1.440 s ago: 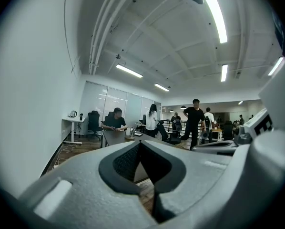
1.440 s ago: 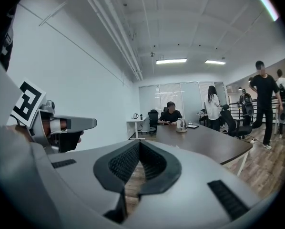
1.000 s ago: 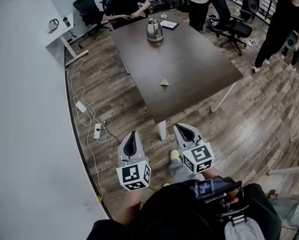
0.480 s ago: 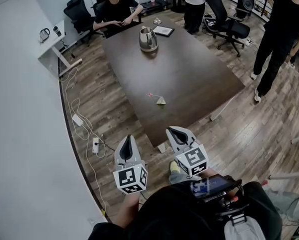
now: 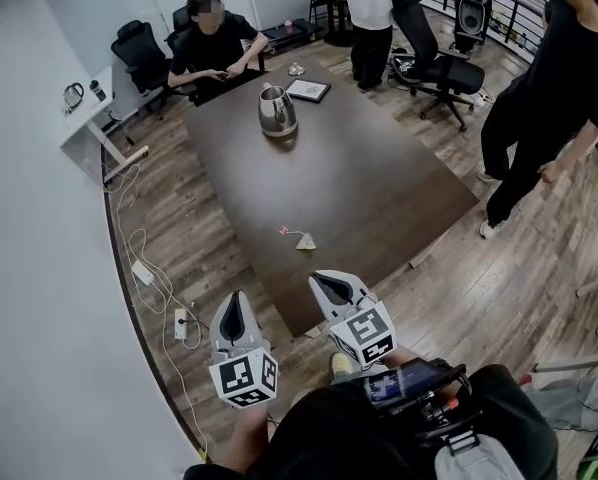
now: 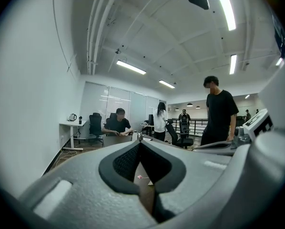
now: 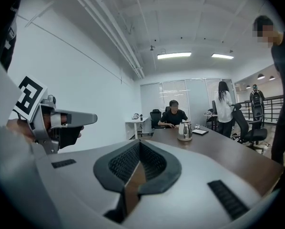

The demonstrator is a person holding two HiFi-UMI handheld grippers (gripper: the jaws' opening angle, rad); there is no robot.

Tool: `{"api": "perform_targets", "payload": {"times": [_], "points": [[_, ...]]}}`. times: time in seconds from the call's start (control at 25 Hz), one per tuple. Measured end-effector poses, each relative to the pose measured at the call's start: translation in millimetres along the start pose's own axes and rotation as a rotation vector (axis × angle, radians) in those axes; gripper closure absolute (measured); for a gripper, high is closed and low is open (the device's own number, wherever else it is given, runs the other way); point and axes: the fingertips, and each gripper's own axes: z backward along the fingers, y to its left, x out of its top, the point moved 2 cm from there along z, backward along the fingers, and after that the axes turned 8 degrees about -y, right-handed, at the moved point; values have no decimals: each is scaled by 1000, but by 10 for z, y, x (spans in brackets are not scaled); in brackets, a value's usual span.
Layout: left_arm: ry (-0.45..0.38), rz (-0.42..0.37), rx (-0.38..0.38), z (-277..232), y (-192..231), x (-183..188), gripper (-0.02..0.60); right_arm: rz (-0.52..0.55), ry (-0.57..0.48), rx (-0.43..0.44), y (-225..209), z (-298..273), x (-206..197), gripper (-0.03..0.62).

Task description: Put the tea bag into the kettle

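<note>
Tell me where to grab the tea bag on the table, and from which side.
Pinch the tea bag at its raised peak, coming down from above at the near edge of the table. It sits as a small pyramid, so the peak probably offers the jaws a hold; its red tag lies flat, likely harder to catch.

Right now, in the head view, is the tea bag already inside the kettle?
No, the tea bag lies on the table near its close edge, far from the kettle standing toward the far end.
</note>
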Motion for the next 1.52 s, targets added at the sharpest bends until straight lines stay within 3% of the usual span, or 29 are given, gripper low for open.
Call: {"api": "perform_targets", "payload": {"times": [0.36, 0.68, 1.16, 1.52], "points": [[3, 3, 14, -93, 129, -26, 578, -2, 20, 19, 10, -174, -59, 588], [33, 23, 19, -293, 618, -78, 578, -22, 48, -5, 164, -624, -90, 587], [28, 8, -79, -889, 1066, 28, 578, -19, 37, -76, 201, -1285, -37, 588], [30, 27, -144, -1149, 1516, -198, 578, -7, 46, -162, 304, -1687, -228, 587]]}}
